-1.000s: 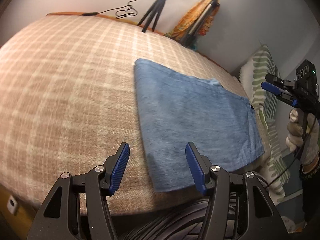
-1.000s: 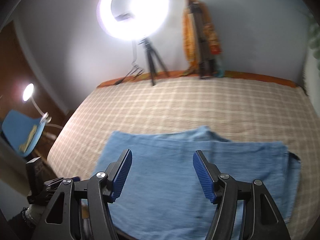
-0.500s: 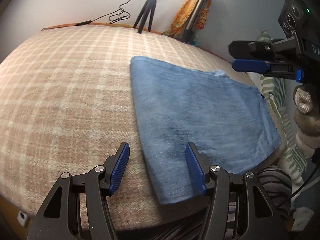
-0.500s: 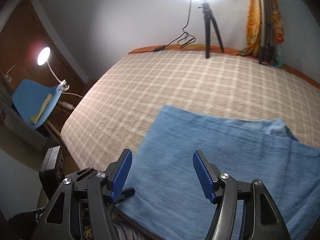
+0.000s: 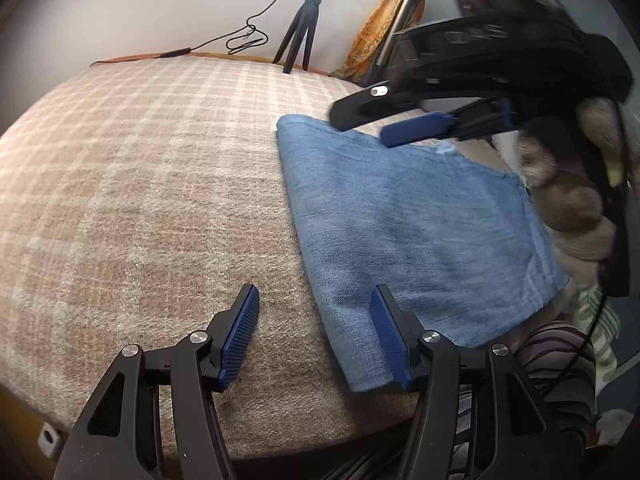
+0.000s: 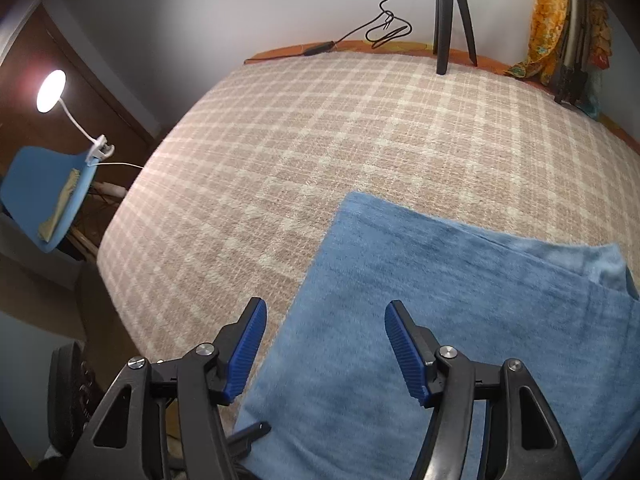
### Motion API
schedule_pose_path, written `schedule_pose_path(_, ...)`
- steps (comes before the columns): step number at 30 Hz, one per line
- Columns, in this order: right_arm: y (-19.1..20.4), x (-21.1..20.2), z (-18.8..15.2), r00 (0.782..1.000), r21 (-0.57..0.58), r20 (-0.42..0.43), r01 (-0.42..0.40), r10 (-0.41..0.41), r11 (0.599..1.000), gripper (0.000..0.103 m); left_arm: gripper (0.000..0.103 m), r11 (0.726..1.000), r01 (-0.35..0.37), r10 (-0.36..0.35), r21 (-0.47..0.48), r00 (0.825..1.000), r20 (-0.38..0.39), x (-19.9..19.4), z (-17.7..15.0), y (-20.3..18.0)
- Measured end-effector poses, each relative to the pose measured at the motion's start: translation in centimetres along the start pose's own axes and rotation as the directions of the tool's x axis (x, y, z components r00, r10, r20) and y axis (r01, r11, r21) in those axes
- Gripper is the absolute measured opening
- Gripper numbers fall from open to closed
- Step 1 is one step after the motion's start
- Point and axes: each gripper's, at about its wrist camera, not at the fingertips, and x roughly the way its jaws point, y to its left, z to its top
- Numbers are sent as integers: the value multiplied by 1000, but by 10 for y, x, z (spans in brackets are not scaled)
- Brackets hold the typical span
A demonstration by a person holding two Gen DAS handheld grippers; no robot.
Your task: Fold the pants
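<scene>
Blue pants [image 5: 404, 224] lie folded flat in a rectangle on the checked beige bedspread [image 5: 140, 184], near the bed's front edge. My left gripper [image 5: 316, 332] is open and empty, low over the pants' near left corner. My right gripper [image 6: 324, 344] is open and empty, above the pants [image 6: 452, 320] near their left edge. In the left wrist view the right gripper [image 5: 384, 120] hovers over the far end of the pants, held by a gloved hand [image 5: 576, 200].
A tripod [image 6: 452, 16] with a ring light and cable stands at the bed's far edge. Orange cloth [image 6: 548, 20] hangs at the far right. A blue chair [image 6: 44, 196] with a clip lamp stands left of the bed. The bedspread [image 6: 320, 140] spreads wide.
The right gripper has swung left across the pants toward their left edge, closer to the left gripper. The left gripper has shifted slightly forward. The pants lie unmoved.
</scene>
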Motion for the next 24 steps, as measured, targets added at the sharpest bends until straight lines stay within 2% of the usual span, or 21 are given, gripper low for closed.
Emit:
schedule_pose_path(4,10,20,14,998,2,-52,24,-24,1000,55,57,1000,19,-19,-13,1000,4,-3,-2,2)
schedule_pose_path(10,29,50,28,982,-47,-133,127,-132,991,50,56,999,40,-39,-26,999,12,-6,-4,4)
schedule_pose_path(20,43,78,33,938,-130,-205,258,-280,957,36,56,997,64,-64,-44,998,6,-11,-6,5)
schedule_pose_path(24,42,85,33,936,-134,-197,270,-293,954,24,56,994,83,-83,-65,997,4,-15,-7,7)
